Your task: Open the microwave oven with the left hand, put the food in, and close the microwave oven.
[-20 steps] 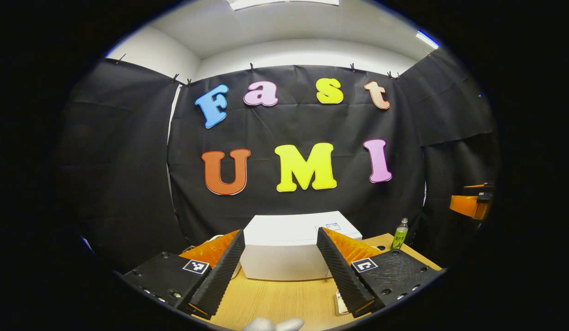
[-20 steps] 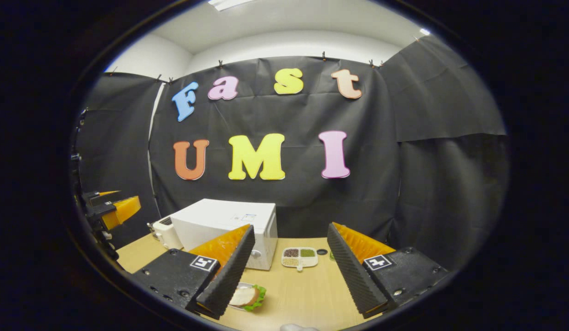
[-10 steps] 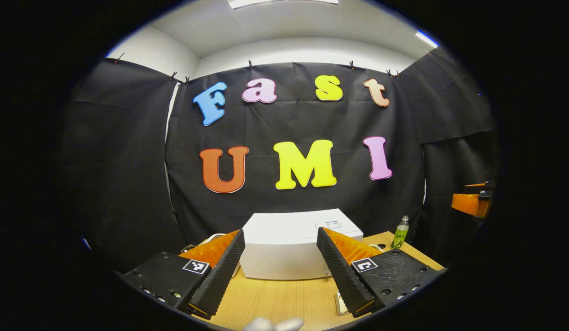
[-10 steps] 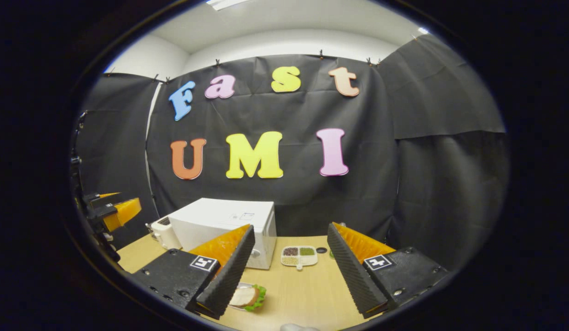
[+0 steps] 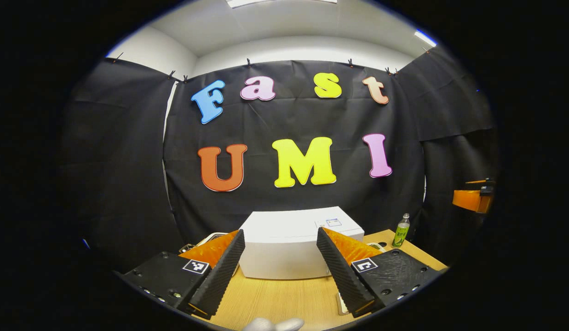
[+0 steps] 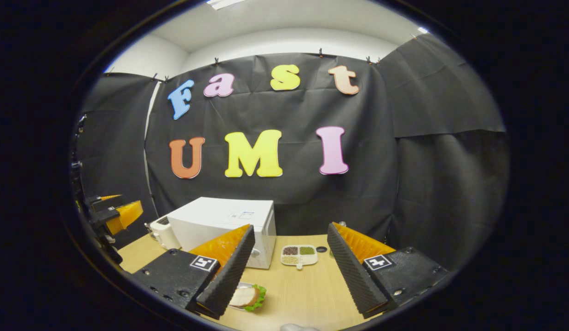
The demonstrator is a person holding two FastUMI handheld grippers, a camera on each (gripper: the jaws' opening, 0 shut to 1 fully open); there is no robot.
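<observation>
A: How are the fingers standing on the left gripper (image 5: 280, 271)?

B: They are standing wide apart with nothing between them, hanging above the wooden table (image 5: 284, 299). Just beyond them the white microwave oven (image 5: 293, 243) is sitting with its door closed.

A: And the right gripper (image 6: 289, 276)?

B: Its fingers are also gaping, gripping nothing. The sandwich (image 6: 247, 296) is lying on the table near its left finger, close in front. The microwave oven (image 6: 220, 225) is standing farther back on the left.

A: Anything else around?

B: A small divided dish (image 6: 299, 255) is sitting right of the oven, and a green bottle (image 5: 400, 231) is standing far right in the left gripper view.
</observation>
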